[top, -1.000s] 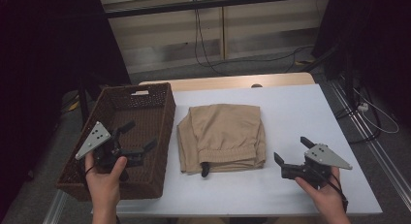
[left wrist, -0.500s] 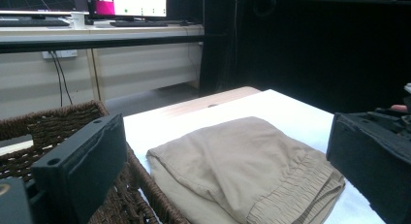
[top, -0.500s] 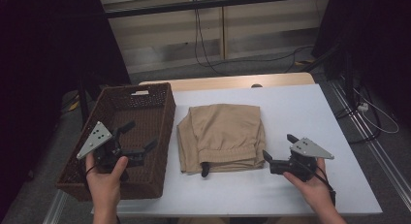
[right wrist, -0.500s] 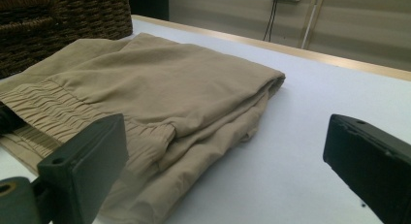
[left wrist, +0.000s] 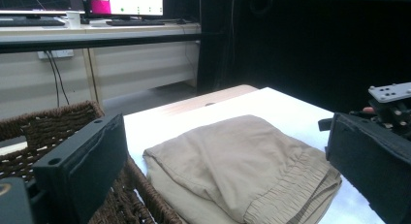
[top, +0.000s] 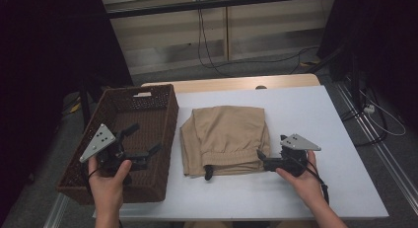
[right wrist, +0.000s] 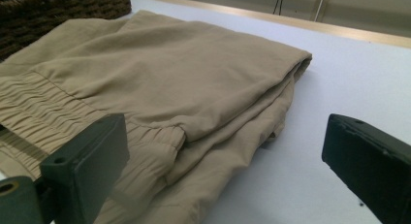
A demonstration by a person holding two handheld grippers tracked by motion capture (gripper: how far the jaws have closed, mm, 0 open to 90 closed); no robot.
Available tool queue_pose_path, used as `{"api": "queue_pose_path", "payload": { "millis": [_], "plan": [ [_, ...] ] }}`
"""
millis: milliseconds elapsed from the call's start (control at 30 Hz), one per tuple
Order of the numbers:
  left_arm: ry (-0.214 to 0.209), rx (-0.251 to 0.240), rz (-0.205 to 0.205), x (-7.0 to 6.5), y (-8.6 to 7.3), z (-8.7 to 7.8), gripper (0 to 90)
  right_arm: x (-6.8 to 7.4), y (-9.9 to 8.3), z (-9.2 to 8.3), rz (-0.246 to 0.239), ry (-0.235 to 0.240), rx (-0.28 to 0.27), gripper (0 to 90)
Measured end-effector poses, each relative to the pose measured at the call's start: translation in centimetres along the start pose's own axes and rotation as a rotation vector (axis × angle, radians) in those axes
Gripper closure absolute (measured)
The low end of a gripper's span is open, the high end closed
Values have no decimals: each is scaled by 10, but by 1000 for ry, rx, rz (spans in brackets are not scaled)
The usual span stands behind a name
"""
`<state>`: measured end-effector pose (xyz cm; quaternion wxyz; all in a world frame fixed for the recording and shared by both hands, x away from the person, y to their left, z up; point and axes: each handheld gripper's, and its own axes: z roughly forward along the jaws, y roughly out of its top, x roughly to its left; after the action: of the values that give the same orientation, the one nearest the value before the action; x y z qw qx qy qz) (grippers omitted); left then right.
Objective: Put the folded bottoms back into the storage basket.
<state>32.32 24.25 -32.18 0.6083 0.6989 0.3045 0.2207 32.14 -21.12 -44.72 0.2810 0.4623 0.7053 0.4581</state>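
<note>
A folded khaki garment (top: 224,136) with an elastic waistband lies in the middle of the white table (top: 305,109). A dark drawstring end (top: 208,172) pokes out at its near edge. My right gripper (top: 271,146) is open, low at the garment's near right corner, with its jaws on either side of the folded edge (right wrist: 194,136) without pinching it. My left gripper (top: 145,138) is open and empty, held above the wicker basket (top: 170,124). In the left gripper view it faces across the garment (left wrist: 232,161), with the right gripper's plate (left wrist: 387,93) at the far right.
The brown wicker basket (left wrist: 58,122) stands at the table's left edge, close beside the garment, its corner (right wrist: 48,10) also in the right gripper view. Bare table (right wrist: 339,78) lies to the garment's right. Cables run across the floor (top: 217,65) behind the table.
My right gripper has moved left across the table to the garment's near right corner. The left gripper has stayed above the basket.
</note>
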Motion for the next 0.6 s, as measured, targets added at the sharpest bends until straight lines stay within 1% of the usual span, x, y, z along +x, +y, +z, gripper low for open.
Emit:
{"api": "queue_pose_path", "payload": {
  "millis": [33,67,100,167,200,267,333,367,467,500,533,600],
  "plan": [
    [3,2,2,0,0,0,13,0,0,3,6,-11,12,29],
    [7,3,4,0,0,0,13,0,0,3,6,-11,12,29],
    [10,6,3,0,0,0,13,0,1,6,-1,-16,25,31],
    [8,4,2,0,0,0,13,1,1,7,-1,-17,31,30],
    [7,7,9,0,0,0,13,2,0,8,-4,-7,51,34],
    [4,2,8,-1,1,0,13,3,-1,9,-12,-6,52,35],
    [0,-2,10,-2,2,1,13,3,0,10,-13,-1,51,35],
    [-2,1,9,-3,1,1,13,3,-1,11,-8,5,59,32],
    [-5,4,8,-4,1,3,13,3,0,14,-6,-2,67,35],
    [-7,3,9,-4,2,3,13,5,0,18,-12,-7,100,48],
    [-6,3,11,-5,2,3,13,6,0,20,-23,-15,114,39],
    [-7,4,14,-5,2,2,13,8,-1,22,-25,-14,121,38]
  ]
}}
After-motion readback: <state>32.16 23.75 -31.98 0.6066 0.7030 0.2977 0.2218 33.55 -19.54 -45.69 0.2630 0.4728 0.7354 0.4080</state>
